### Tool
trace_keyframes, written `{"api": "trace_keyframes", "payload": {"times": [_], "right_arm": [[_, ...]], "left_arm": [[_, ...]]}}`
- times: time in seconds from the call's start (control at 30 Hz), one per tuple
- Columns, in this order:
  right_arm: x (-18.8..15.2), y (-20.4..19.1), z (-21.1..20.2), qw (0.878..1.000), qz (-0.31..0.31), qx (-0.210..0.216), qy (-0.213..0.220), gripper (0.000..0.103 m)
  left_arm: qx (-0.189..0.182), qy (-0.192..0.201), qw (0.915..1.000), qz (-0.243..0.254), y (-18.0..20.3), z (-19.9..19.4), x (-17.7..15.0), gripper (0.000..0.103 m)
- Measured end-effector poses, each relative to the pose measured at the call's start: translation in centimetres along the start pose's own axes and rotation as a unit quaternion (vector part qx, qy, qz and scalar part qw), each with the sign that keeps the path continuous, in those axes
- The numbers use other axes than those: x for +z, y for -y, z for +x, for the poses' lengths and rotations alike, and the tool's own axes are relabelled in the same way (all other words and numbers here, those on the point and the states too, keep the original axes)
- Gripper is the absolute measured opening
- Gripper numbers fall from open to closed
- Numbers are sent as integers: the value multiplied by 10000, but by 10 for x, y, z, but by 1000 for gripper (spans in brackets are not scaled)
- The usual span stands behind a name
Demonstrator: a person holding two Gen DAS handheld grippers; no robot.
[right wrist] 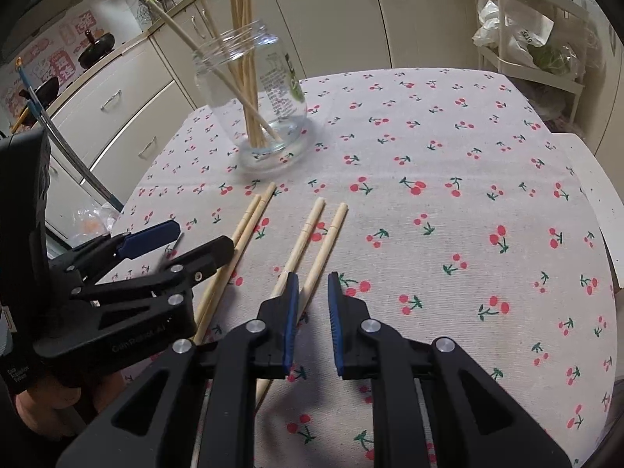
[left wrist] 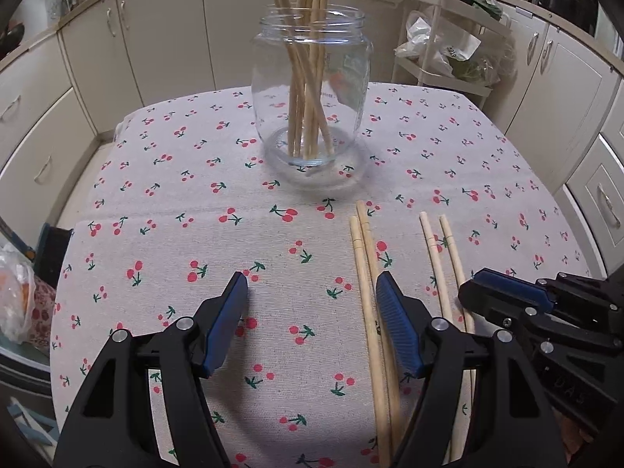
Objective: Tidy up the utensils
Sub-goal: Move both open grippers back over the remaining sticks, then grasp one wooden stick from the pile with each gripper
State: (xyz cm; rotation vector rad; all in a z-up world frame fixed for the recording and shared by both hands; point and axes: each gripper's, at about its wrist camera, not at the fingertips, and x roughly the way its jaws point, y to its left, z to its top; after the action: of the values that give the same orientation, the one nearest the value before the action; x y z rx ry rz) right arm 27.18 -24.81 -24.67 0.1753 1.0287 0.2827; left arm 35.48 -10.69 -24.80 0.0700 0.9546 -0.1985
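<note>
on cherry-print cloth (left wrist: pixel 195 195), round wooden chopsticks (left wrist: pixel 364 273) between wide ribbed left fingers (left wrist: pixel 394 323); right fingers (right wrist: pixel 290 312) narrow, empty

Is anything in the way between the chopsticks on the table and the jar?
Nothing visible. Only bare tablecloth lies between the loose chopsticks and the jar. Its mouth is open, though chopsticks already stand inside.
</note>
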Motion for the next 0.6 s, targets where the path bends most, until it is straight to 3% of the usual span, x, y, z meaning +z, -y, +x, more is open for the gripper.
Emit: {"api": "trace_keyframes", "payload": {"times": [0.27,0.6], "right_arm": [[4,-3,5,9998,-106,-131,57,16],[6,-8,7,9989,-321,-326,63,12]], "left_arm": [[218,-43,9997,137,2,8,3,65],[176,-7,9997,151,3,10,7,65]]}}
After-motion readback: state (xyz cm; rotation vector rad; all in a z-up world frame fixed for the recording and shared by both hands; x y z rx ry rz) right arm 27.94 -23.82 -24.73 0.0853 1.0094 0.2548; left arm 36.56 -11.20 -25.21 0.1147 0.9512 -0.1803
